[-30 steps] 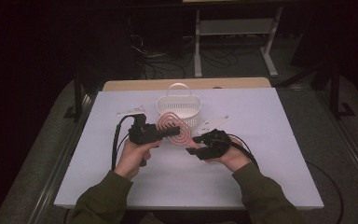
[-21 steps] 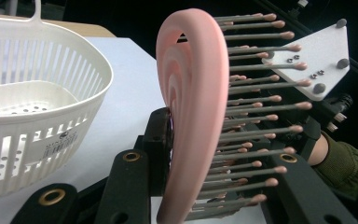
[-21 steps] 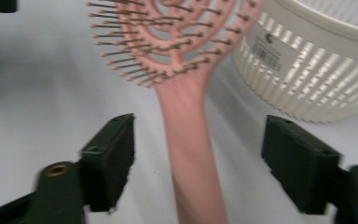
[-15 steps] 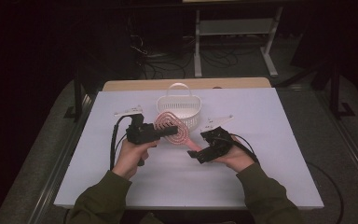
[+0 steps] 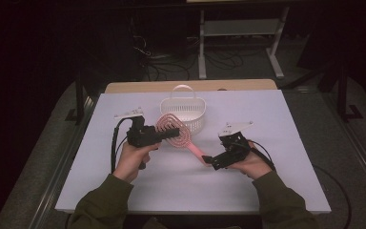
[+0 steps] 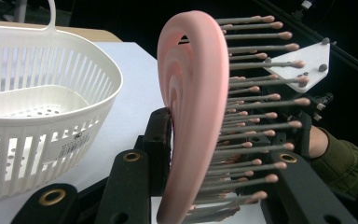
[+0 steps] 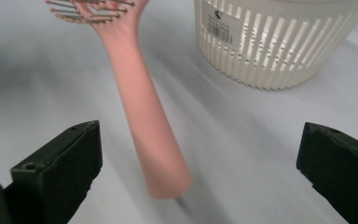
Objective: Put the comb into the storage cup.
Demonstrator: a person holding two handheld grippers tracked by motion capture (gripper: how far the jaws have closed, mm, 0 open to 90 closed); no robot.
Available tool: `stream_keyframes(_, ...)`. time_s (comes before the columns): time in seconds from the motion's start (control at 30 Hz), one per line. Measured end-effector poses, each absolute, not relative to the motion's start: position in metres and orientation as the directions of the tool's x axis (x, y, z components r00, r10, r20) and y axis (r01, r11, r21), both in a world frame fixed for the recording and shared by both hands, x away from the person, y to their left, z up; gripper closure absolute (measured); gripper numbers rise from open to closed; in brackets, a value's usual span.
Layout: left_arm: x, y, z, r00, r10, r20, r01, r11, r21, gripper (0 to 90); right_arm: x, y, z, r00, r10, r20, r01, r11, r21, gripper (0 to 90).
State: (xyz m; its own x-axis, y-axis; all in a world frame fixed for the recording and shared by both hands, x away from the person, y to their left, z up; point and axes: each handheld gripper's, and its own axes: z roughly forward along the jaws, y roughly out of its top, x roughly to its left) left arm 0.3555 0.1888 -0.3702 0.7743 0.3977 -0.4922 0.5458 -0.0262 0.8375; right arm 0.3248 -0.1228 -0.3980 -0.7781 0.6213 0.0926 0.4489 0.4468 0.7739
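Left gripper (image 5: 164, 134): jaws clamped on the head of the pink hairbrush (image 5: 174, 131); in the left gripper view one pad presses the back of the pink head (image 6: 193, 93) and the other jaw sits among the bristles.
Right gripper (image 5: 208, 161): jaws wide apart, having just been opening; the brush handle (image 7: 144, 116) lies between them in the right gripper view, touched by neither pad.

Pink hairbrush: vented oval head with tipped bristles, straight handle. Held above the table just in front of the basket, head toward the left gripper, handle slanting down toward the right gripper, its end near the jaw tips.

White basket (image 5: 183, 112): slotted plastic, oval, with a loop handle; stands upright on the table just behind the brush head.

White table (image 5: 276, 186): bears the basket; both forearms in olive sleeves (image 5: 102, 205) come in over its near edge.

Cable (image 5: 113, 148): black, trails from the left gripper across the table.
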Motion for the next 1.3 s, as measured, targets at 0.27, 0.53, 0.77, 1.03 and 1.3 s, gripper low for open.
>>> stream_keyframes(0.27, 0.356, 0.191, -0.369, 0.770, 0.398, -0.498, 0.548, -0.012, 0.837, 64.1, 0.317, -0.136, -0.409, -0.762, 0.641, 0.092, 0.457, 0.432, 0.777, 0.0)
stream_keyframes(0.53, 0.356, 0.192, -0.369, 0.768, 0.398, -0.502, 0.550, -0.006, 0.835, 64.1, 0.306, -0.153, -0.423, -0.747, 0.655, 0.116, 0.479, 0.408, 0.777, 0.0)
stream_keyframes(0.77, 0.355, 0.193, -0.368, 0.770, 0.395, -0.500, 0.546, -0.005, 0.838, 64.2, 0.298, -0.172, -0.431, -0.718, 0.688, 0.107, 0.487, 0.387, 0.783, 0.0)
stream_keyframes(1.03, 0.355, 0.195, -0.366, 0.771, 0.389, -0.504, 0.543, 0.012, 0.840, 64.3, 0.287, -0.180, -0.441, -0.707, 0.700, 0.106, 0.492, 0.377, 0.785, 0.0)
stream_keyframes(1.3, 0.355, 0.196, -0.361, 0.776, 0.385, -0.499, 0.535, 0.018, 0.845, 64.3, 0.283, -0.182, -0.447, -0.701, 0.703, 0.118, 0.506, 0.374, 0.777, 0.0)
